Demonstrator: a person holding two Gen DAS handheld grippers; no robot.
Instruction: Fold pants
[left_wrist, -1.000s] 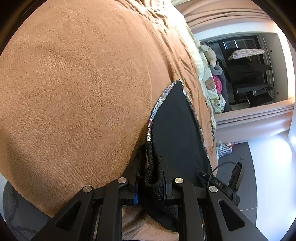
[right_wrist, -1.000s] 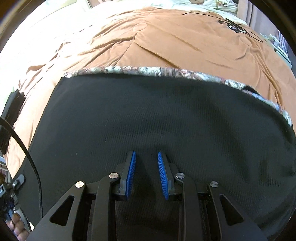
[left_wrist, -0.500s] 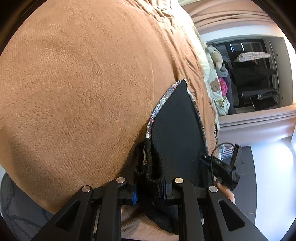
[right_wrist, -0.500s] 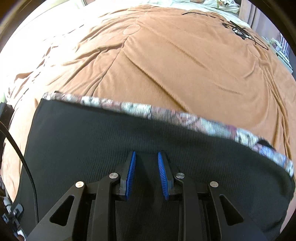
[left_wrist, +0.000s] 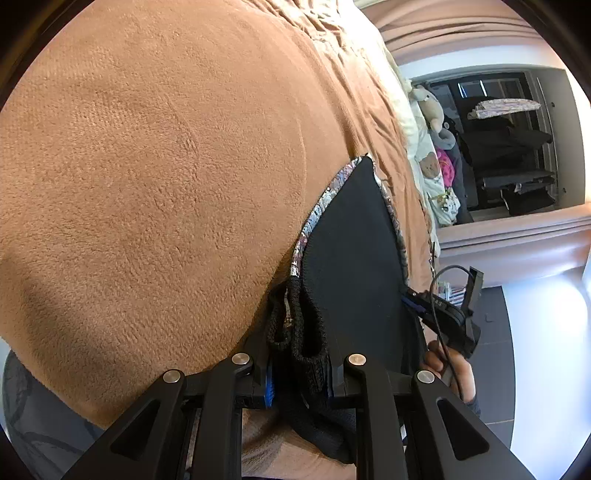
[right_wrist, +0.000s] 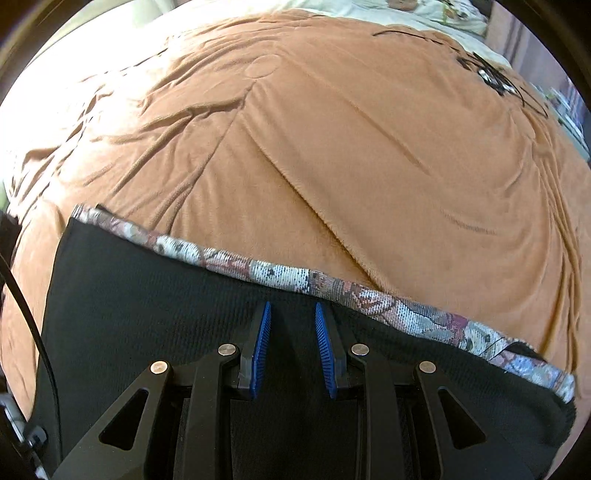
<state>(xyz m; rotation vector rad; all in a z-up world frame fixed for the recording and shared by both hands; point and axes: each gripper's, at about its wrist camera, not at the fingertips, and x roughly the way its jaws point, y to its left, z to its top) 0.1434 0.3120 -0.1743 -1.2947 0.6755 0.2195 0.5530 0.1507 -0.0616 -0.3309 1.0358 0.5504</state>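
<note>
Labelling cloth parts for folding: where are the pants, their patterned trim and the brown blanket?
pants (right_wrist: 147, 302), right wrist view, black knit panel.
patterned trim (right_wrist: 280, 275), right wrist view, mid-strip.
brown blanket (left_wrist: 147, 166), left wrist view, bare plush.

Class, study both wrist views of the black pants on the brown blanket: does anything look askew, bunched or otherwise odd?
One thing: the knit end of the pants is bunched into thick rolls between the left hand-held gripper fingers, not flat. Elsewhere the black cloth lies smooth, its patterned trim running unbroken along the edge on the brown blanket.
</note>
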